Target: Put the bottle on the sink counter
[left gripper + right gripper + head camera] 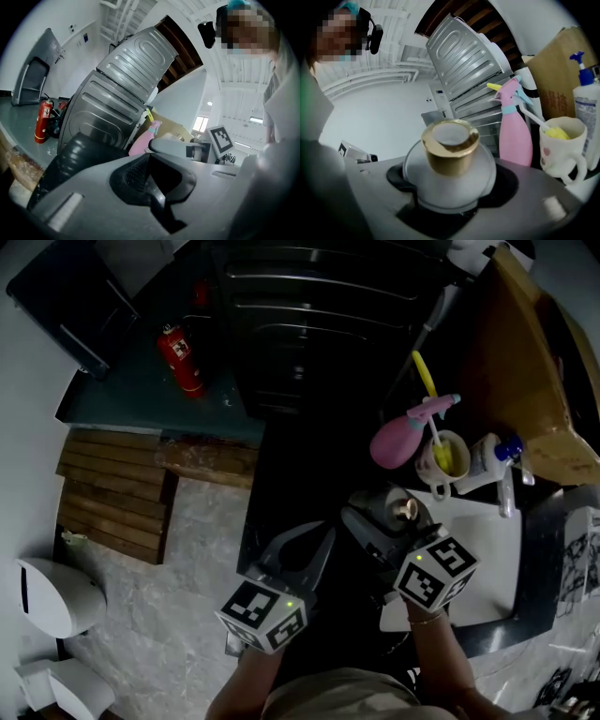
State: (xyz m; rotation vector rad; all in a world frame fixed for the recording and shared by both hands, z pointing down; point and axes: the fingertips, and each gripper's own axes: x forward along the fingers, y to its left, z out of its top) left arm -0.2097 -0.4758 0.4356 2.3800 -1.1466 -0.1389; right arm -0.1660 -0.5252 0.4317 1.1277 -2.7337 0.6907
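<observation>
The bottle [449, 161], a round frosted-white vessel with a gold cap, stood upright with its cap facing up, clamped between the jaws of the right gripper [452, 185] at the left edge of the white sink counter [473, 549]. Whether it touched the surface could not be told.

The bench's [483, 559] far edge is crowded: a pink spray bottle [401, 439], mug [442, 460] and pump bottle [489, 457] stand close together, a cardboard box [525, 371] behind. Its near part looks bare, though it is dim.

Matt white bottle [451, 186] with shiny gold cap [450, 158]; glossy pink plastic sprayer [514, 137].
</observation>
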